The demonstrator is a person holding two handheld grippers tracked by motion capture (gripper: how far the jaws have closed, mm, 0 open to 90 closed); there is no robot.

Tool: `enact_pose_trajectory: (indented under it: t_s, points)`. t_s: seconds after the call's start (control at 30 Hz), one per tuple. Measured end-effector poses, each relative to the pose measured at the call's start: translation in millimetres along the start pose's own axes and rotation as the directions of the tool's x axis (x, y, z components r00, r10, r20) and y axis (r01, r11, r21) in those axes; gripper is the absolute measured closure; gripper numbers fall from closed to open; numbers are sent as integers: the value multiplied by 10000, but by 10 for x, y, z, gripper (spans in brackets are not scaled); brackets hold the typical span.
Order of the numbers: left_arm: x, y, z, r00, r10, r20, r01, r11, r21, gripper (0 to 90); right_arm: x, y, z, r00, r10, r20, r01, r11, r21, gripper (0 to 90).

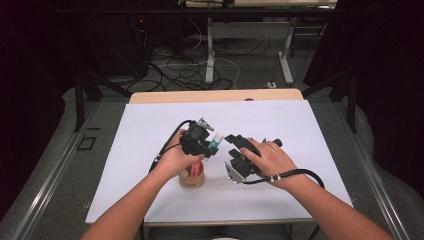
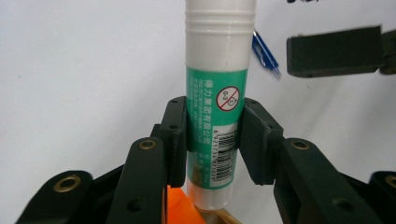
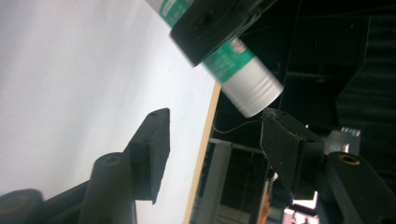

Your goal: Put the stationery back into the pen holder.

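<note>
One glue stick (image 2: 217, 98) is what we have in hand here: a rigid plastic tube with a green printed label and a white ridged cap, clenched across its labelled middle by the left gripper (image 2: 212, 140), whose pads press on both sides of the barrel. In the high view we hold it raised above the white table (image 1: 150, 125), roughly midway between the left and right edges and a little nearer the front edge than the back, just above a brown cup (image 1: 192, 176) that stands on the sheet under our left hand (image 1: 175, 159). We judge the stick light and stiff, not fragile, but its glossy label is probably slippery, so a squeeze square across the round barrel suits it better than one near either end. The right gripper (image 3: 215, 140) is released, its jaws apart with nothing between them, the capped end hanging just above and between them. That ridged cap (image 3: 254, 95) is the natural place for our second hold, since the grooves give purchase for a twist or pull. A small blue item (image 2: 266, 53) lies on the sheet beyond; we cannot tell what it is.
</note>
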State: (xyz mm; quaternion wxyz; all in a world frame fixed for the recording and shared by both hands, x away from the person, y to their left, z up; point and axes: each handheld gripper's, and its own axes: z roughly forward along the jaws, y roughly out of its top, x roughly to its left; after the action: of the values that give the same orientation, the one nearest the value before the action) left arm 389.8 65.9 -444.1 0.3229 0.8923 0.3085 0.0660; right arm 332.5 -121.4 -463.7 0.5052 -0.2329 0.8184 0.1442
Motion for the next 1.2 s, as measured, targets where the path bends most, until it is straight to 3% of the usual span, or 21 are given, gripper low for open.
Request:
enact_pose_trajectory:
  t_s: [0.13,0.23,0.27,0.33,0.4,0.47,0.53,0.63,0.67,0.77,0.8,0.83,0.9,0.93,0.97,1.0,1.03,1.07,1.17,1.2]
  points:
    - [28,-60,-64,9998,-222,9,222,9984,-513,657,29,-26,16,9960,870,-217,-866,9961,178,390]
    - [37,-110,-103,9987,-502,116,511,9932,-1048,657,52,-42,37,9890,1469,-186,-1465,9890,189,381]
    - [42,-128,-125,9982,-576,191,594,9914,-1170,658,58,-47,45,9851,1698,-290,-1694,9854,163,376]
    - [51,-167,-168,9967,-751,313,790,9856,-1498,658,34,-45,14,9776,1980,-718,-1928,9785,726,367]
    - [61,-210,-203,9952,-915,348,964,9781,-1846,658,60,-73,55,9671,2507,-443,-2496,9679,285,360]
    - [79,-256,-244,9951,-937,327,985,9729,-2093,658,59,-86,61,9539,2952,-534,-2935,9552,386,350]
    - [87,-309,-274,9922,-1188,368,1242,9617,-2445,658,63,-92,68,9435,3250,-647,-3230,9456,402,345]
    - [118,-390,-318,9915,-1266,312,1302,9510,-2805,658,71,-99,71,9296,3621,-687,-3599,9320,427,341]
    - [124,-418,-330,9908,-1316,314,1351,9481,-2879,657,82,-96,74,9195,3868,-698,-3846,9221,427,340]
    - [141,-493,-359,9878,-1526,316,1545,9333,-3241,658,84,-104,81,9142,3980,-764,-3964,9174,363,339]
    - [148,-518,-369,9863,-1592,422,1640,9261,-3399,658,83,-103,71,9078,4101,-879,-4064,9119,575,339]
    - [155,-540,-388,9851,-1635,528,1716,9230,-3445,658,91,-109,84,9058,4159,-812,-4141,9094,388,339]
    - [146,-585,-409,9831,-1759,516,1823,9089,-3750,658,109,-109,83,8918,4455,-786,-4436,8953,407,338]
    - [144,-614,-423,9828,-1788,459,1825,9030,-3889,658,104,-112,79,8890,4491,-895,-4464,8935,499,338]
    - [151,-633,-442,9835,-1726,533,1798,9067,-3816,658,117,-119,77,8782,4705,-859,-4682,8824,468,338]
    - [145,-656,-441,9827,-1791,469,1827,8970,-4025,658,105,-120,71,8823,4619,-902,-4584,8869,582,338]
    - [143,-680,-445,9824,-1805,471,1837,8921,-4128,658,106,-122,71,8778,4695,-952,-4658,8829,595,338]
    - [146,-706,-452,9829,-1779,484,1819,8922,-4134,657,120,-129,81,8720,4812,-895,-4793,8766,429,338]
    - [133,-782,-424,9804,-1918,453,1922,8794,-4356,657,132,-135,81,8672,4886,-958,-4855,8725,556,338]
    - [131,-806,-410,9801,-1939,420,1925,8783,-4376,658,128,-139,77,8723,4785,-1006,-4744,8780,630,338]
